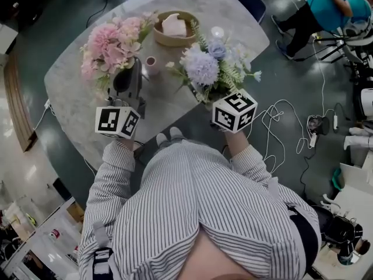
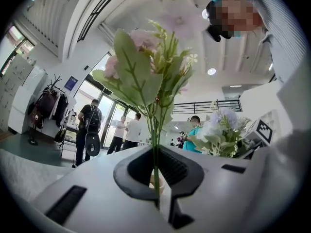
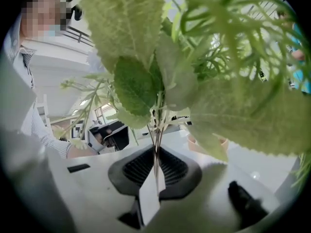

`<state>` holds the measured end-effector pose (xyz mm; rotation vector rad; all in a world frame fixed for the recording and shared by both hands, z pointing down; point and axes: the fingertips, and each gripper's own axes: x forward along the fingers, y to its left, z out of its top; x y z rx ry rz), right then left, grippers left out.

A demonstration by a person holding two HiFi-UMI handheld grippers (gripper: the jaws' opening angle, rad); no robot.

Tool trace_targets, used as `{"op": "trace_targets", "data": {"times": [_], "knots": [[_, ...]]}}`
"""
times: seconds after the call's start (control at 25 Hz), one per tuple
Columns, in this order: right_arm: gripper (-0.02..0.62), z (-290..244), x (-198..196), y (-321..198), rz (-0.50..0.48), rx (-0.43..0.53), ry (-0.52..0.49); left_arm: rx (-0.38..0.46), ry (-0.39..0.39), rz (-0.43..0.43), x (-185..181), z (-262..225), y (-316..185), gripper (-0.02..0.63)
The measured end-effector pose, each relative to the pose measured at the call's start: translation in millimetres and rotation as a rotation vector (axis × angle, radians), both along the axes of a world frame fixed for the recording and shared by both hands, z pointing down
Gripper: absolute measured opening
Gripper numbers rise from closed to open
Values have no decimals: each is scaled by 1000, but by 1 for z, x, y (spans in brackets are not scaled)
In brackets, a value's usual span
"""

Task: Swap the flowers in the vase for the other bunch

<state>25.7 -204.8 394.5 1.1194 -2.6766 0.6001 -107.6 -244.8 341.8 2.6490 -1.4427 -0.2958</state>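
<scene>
Seen from the head camera, I stood at a pale stone-patterned table (image 1: 76, 98) with a bunch of artificial flowers in each gripper. The left gripper (image 2: 156, 181) had its jaws closed tight on the thin green stems of the pink bunch (image 1: 111, 42), which stood upright above it. The right gripper (image 3: 156, 173) was clamped on the stems of the lilac-and-white bunch (image 1: 204, 66), with a white paper tag (image 3: 149, 198) hanging at the pinch point.

The small pink vase (image 1: 151, 65) sat on the table between the two bunches. Its mouth looked dark and empty, and neither bunch touched it. A wooden bowl (image 1: 158, 38) sat just behind it.

I judged the swap to be at its midpoint, with one bunch out and the other not yet in. I could not tell from these views which bunch had come from the vase.

The next move called for bringing the replacement's stem ends over the narrow mouth and lowering them straight in. The vase looked light and easy to tip. The other bunch would then need laying down on the table.
</scene>
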Motion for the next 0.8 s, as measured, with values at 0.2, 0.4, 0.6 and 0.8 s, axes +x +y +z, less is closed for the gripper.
{"op": "trace_targets", "data": {"times": [0.2, 0.4, 0.6, 0.8], "knots": [[38, 8, 3, 1, -11, -27, -13, 13, -3, 7, 4, -1, -22, 15], [40, 18, 5, 0, -13, -51, -24, 20, -21, 13, 10, 5, -41, 15], [40, 25, 7, 1, -18, -79, -28, 38, -42, 8, 11, 8, -58, 15], [40, 32, 5, 2, -16, -98, -29, 80, -55, 30, 13, 9, -71, 15]]}}
